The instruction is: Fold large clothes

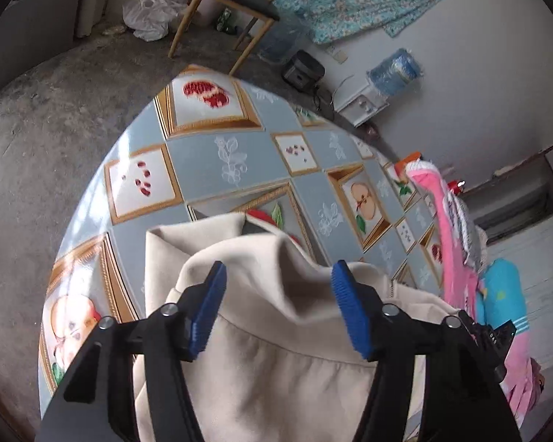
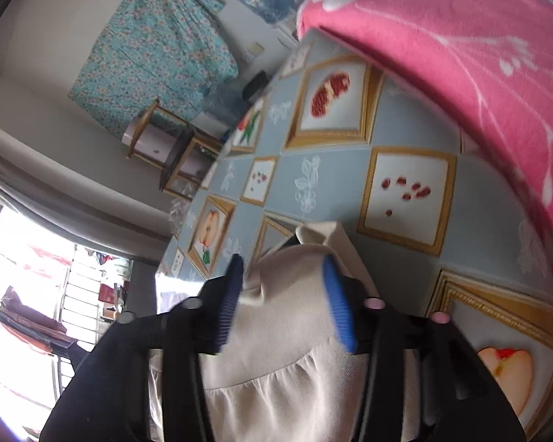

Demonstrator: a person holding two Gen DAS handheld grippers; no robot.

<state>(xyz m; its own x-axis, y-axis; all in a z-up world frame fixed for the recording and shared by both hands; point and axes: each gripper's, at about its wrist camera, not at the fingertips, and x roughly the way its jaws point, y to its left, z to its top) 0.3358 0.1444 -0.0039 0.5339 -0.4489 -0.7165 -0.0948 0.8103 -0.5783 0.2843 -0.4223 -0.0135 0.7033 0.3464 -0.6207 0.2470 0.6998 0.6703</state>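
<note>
A cream-coloured garment (image 1: 269,331) lies bunched on the fruit-print tablecloth (image 1: 202,162). My left gripper (image 1: 278,276) hovers over its raised fold. Its blue pads (image 1: 350,309) stand wide apart and do not press the cloth. In the right wrist view the same cream garment (image 2: 287,350) shows under my right gripper (image 2: 284,265). That gripper is open too, blue pads (image 2: 337,305) on either side of a hump of fabric with gaps between pad and cloth. The garment's collar edge (image 2: 320,232) points away from both grippers.
A pink flowered blanket (image 2: 442,37) is heaped on the table's far side, with pink and blue clothes (image 1: 497,294) piled at the right edge. A wooden chair (image 1: 239,3), a plastic bag (image 1: 151,14) and a water dispenser (image 1: 390,73) stand on the concrete floor beyond the table.
</note>
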